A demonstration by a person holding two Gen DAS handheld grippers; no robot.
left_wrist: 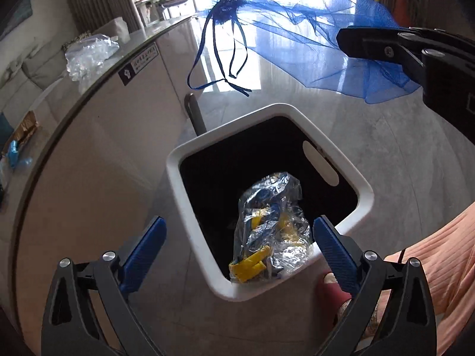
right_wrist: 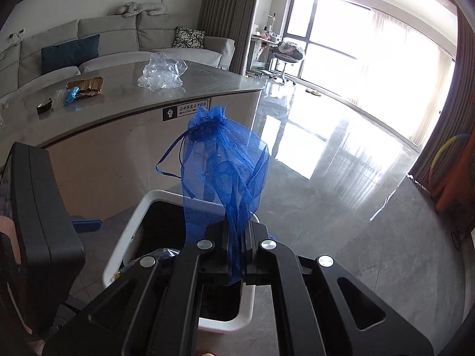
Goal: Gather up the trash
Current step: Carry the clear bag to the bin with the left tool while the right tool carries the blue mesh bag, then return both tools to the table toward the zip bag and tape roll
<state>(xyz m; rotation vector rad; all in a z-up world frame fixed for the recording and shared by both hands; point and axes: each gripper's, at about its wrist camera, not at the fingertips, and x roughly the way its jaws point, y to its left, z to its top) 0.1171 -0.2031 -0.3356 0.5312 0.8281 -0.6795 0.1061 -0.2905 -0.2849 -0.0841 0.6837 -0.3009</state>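
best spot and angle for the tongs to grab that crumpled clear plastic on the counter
Grip the clear plastic on one of its raised crumpled folds along the top, coming straight down from above. It lies loose on the flat counter with nothing beside it, and its upstanding ridges fit between the fingers better than its flat edges. The left tongs are open and free; the right tongs hold the blue mesh bag.

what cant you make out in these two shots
- Bin floor: black inside in the left view; the right tongs and mesh bag cover much of it in the right view.
- Wrapper contents: crumpled plastic blurs them.
- Counter label: text too small.
- Counter scraps: squeezed at the left view's edge.
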